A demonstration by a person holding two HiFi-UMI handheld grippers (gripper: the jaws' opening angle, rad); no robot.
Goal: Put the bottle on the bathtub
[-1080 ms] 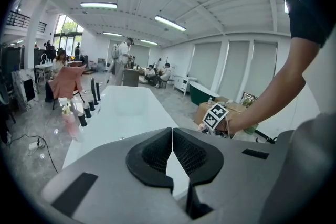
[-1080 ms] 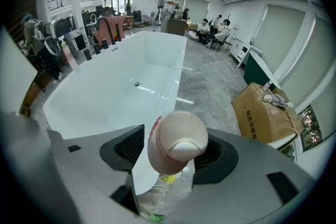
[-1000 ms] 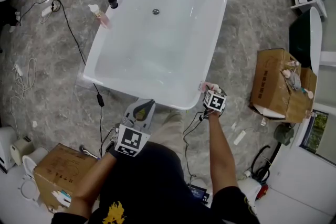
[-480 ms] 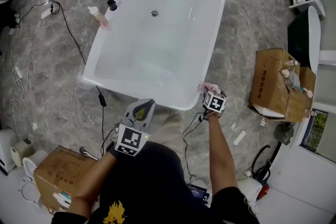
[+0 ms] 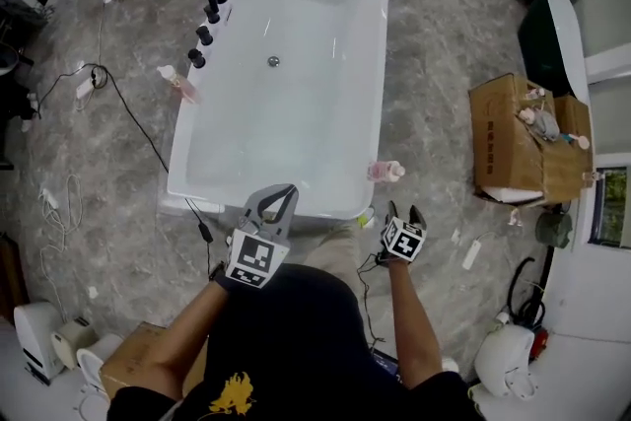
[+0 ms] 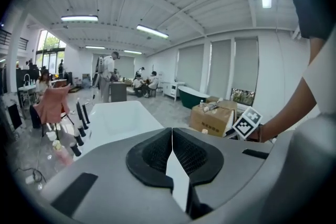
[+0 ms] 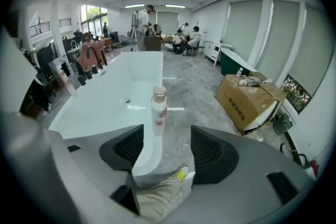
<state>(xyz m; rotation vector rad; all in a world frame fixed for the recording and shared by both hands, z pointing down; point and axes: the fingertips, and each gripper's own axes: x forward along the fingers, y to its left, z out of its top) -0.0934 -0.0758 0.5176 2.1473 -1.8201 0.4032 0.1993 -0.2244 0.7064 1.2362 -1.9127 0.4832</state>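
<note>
A small pink and white bottle stands upright on the near right rim of the white bathtub. My right gripper is open, pulled back a little from the bottle, with nothing between its jaws. My left gripper is shut and empty, held above the tub's near end. A second pink bottle stands on the tub's left rim near the black taps.
A cardboard box with small items on top stands on the floor to the right. Another box is at the lower left. Cables trail over the grey floor left of the tub. My own leg and shoe show below the right gripper.
The right gripper has let go of the bottle on the tub's rim and drawn back toward me. The head view has shifted, so the tub sits further left.
</note>
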